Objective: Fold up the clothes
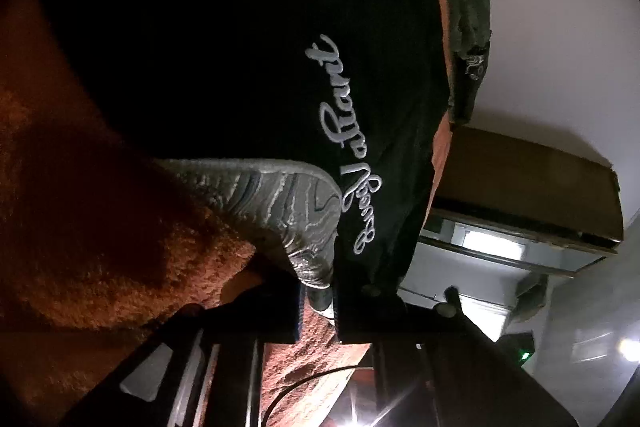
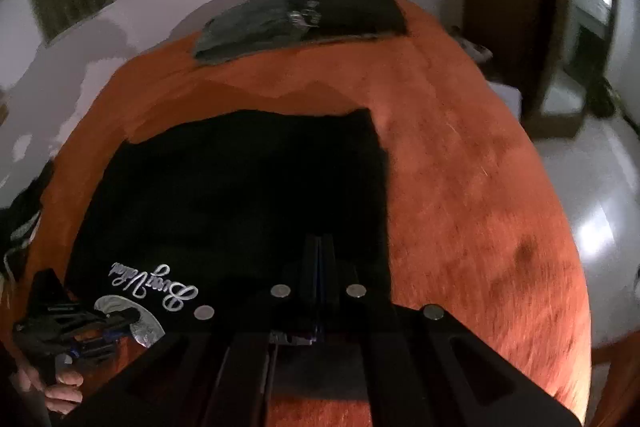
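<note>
Black shirt (image 2: 240, 195) with script lettering lies spread on the orange blanket (image 2: 460, 187), roughly squared but not compact, so more folds look due; a dark folded garment (image 2: 304, 15) already sits at the far edge. Right gripper (image 2: 319, 251) is pinched closed on the shirt's near hem. Left gripper (image 1: 316, 291) is part-open at the patterned collar (image 1: 280, 203), holding nothing I can confirm.

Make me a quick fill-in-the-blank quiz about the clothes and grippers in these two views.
1. The black garment lies on a fuzzy ____ blanket.
2. The script lettering on the black garment is ____ in colour.
3. The right gripper has its fingers pressed ____.
4. The folded dark garment lies at the blanket's ____ edge, apart from the black one.

Missing words: orange; white; together; far
</note>
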The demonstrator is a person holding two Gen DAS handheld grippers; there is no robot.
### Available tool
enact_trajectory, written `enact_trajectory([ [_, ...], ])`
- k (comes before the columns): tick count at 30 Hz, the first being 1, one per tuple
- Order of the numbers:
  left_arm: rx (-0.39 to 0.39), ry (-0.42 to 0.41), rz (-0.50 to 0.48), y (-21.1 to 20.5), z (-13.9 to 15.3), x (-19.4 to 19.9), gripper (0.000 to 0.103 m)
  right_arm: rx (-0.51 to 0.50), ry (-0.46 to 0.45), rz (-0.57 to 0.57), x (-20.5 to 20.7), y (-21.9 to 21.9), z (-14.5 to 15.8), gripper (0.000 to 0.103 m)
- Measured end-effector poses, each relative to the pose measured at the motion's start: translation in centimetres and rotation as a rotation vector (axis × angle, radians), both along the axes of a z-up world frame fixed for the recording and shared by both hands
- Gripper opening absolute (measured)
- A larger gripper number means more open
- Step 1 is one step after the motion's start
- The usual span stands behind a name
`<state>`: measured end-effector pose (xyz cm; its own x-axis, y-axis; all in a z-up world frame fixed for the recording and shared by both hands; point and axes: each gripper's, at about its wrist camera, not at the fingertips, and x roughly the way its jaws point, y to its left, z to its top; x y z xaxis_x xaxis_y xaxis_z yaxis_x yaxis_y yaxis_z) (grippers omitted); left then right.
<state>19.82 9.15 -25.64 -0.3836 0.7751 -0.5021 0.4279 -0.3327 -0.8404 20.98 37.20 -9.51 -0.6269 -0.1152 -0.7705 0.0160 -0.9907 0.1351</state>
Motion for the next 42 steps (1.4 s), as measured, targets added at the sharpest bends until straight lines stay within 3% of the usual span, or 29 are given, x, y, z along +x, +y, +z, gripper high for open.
enact_trajectory([
  [3,-0.001,0.017,-0.004,0.1,0.2,0.1,0.011,-0.016,-0.073,0.184,-3.8,-1.5,1.1,0.0],
  [6,0.015,-0.014,-0.001,-0.2,-0.3,0.2,0.011,-0.032,-0.205,0.446,-9.3,-4.4,2.1,0.003],
  [7,0.018,-0.02,0.0,-0.2,-0.5,0.1,0.011,0.003,-0.244,0.564,-11.5,-6.1,2.3,0.011],
  [10,0.032,-0.035,0.003,-0.7,-0.6,0.1,0.011,0.123,-0.354,0.834,-16.6,-10.7,2.2,0.047],
  [11,0.041,-0.043,0.004,-0.9,-0.7,0.1,0.011,0.185,-0.366,0.899,-18.0,-12.3,1.9,0.052],
  [14,0.061,-0.058,0.005,-1.3,-1.0,0.1,0.011,0.349,-0.386,1.06,-22.0,-16.6,0.6,0.055],
  [32,0.094,-0.071,-0.026,-1.8,-1.9,0.2,0.011,0.538,-0.596,1.237,-32.4,-24.0,-11.0,0.055],
  [36,0.079,-0.066,-0.031,-1.8,-1.8,0.1,0.011,0.518,-0.606,1.284,-32.4,-24.0,-10.9,0.055],
  [38,0.071,-0.057,-0.037,-1.8,-1.6,0.1,0.011,0.503,-0.623,1.311,-32.1,-24.0,-10.8,0.045],
  [42,0.068,-0.054,-0.041,-2.0,-1.8,0.2,0.011,0.484,-0.651,1.316,-32.4,-24.0,-10.8,0.039],
])
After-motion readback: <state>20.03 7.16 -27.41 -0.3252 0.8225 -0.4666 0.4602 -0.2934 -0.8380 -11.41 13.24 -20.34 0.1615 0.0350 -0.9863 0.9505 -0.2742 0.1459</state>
